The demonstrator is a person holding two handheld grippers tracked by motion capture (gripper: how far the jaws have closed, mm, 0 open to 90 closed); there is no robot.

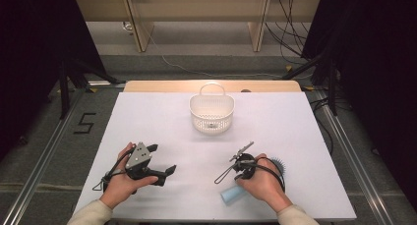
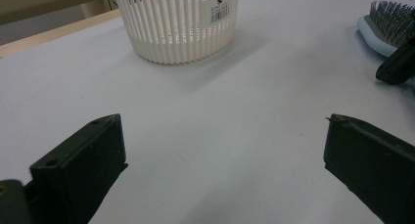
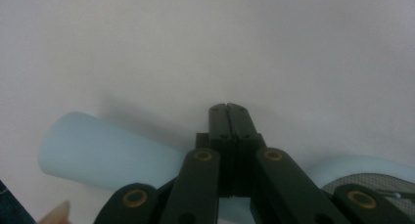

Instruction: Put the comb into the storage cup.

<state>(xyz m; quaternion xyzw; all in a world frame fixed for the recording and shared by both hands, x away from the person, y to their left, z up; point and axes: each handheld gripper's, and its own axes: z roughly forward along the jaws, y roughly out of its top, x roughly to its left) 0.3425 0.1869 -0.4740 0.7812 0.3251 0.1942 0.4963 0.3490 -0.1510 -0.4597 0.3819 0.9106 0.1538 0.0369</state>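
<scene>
A light-blue hairbrush lies on the white table near its front right, handle (image 1: 232,193) toward the front edge and bristled head (image 1: 278,163) behind the person's right hand. My right gripper (image 1: 242,170) hovers over it, jaws pressed together with nothing between them (image 3: 228,109). Below those jaws the brush handle (image 3: 98,155) runs left and its head (image 3: 372,182) lies right. My left gripper (image 1: 162,159) rests at the front left, wide open over bare table (image 2: 222,121). The brush head (image 2: 389,23) shows at the upper right of the left gripper view.
A white slotted basket (image 1: 211,118) with a loop handle stands at the table's middle back, also ahead of the left gripper (image 2: 176,23). The table's wooden back edge (image 1: 162,86) lies behind it. Black stands and cables flank the table.
</scene>
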